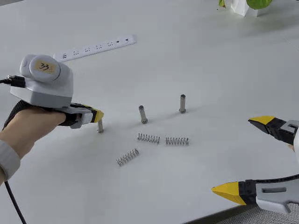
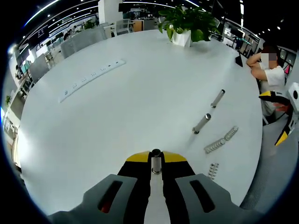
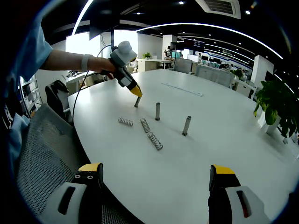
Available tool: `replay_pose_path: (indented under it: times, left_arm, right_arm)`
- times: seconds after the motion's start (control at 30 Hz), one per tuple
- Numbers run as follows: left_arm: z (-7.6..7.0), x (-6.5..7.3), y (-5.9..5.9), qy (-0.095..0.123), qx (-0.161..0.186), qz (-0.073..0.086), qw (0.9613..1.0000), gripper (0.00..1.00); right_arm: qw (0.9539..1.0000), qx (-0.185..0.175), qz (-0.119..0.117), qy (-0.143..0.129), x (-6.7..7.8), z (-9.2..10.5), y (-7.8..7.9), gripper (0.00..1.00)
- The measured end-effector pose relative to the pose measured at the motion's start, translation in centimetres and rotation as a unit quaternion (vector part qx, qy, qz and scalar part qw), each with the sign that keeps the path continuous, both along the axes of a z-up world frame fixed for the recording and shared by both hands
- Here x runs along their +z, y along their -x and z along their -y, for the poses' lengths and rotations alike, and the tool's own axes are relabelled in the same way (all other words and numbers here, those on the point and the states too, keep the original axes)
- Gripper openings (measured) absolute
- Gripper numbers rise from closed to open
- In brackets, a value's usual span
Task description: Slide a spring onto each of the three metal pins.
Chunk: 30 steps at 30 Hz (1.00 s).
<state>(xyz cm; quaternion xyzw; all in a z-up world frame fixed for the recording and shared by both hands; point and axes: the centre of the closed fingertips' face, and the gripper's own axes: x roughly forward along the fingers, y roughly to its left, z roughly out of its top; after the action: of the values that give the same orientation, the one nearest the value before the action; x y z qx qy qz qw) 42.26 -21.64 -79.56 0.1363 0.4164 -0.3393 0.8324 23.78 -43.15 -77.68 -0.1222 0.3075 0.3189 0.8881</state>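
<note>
Three metal pins stand upright on the white table [image 1: 201, 60]. My left gripper [image 1: 97, 115] is shut on the leftmost pin [image 1: 100, 126]; in the left gripper view that pin [image 2: 155, 163] sits clamped between the yellow tips of the left gripper [image 2: 155, 156]. The middle pin [image 1: 142, 114] and right pin [image 1: 182, 103] stand free. Three springs [image 1: 148, 137] [image 1: 177, 140] [image 1: 127, 157] lie loose in front of the pins. My right gripper [image 1: 243, 156] hovers open near the table's front right edge, well clear of the springs [image 3: 145, 125], with nothing between its jaws.
A white power strip [image 1: 96, 47] lies at the back left. A potted plant [image 1: 243, 5] stands at the far right. The table's front edge [image 1: 219, 215] runs below the right gripper. A person [image 2: 271, 70] sits beyond the table in the left gripper view.
</note>
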Motion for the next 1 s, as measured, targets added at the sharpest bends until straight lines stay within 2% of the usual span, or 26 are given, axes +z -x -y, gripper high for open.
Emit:
replay_pose_path:
  times: [0.4, 0.73, 1.0]
  left_arm:
    - [-0.4, 0.2, 1.4, 0.009, 0.003, -0.002, 1.0000, 0.04]
    - [-0.3, 0.2, 2.8, 0.005, -0.007, -0.002, 1.0000, 0.05]
    - [-0.2, 0.2, 2.9, 0.001, -0.012, 0.003, 0.9999, 0.05]
  right_arm:
    - [1.0000, 0.003, 0.000, 0.003, 0.0, -0.1, 0.2, 0.94]
    - [1.0000, 0.005, 0.001, 0.005, -0.1, 0.0, 0.6, 0.94]
    - [1.0000, 0.006, 0.000, 0.005, -0.1, 0.0, 0.7, 0.94]
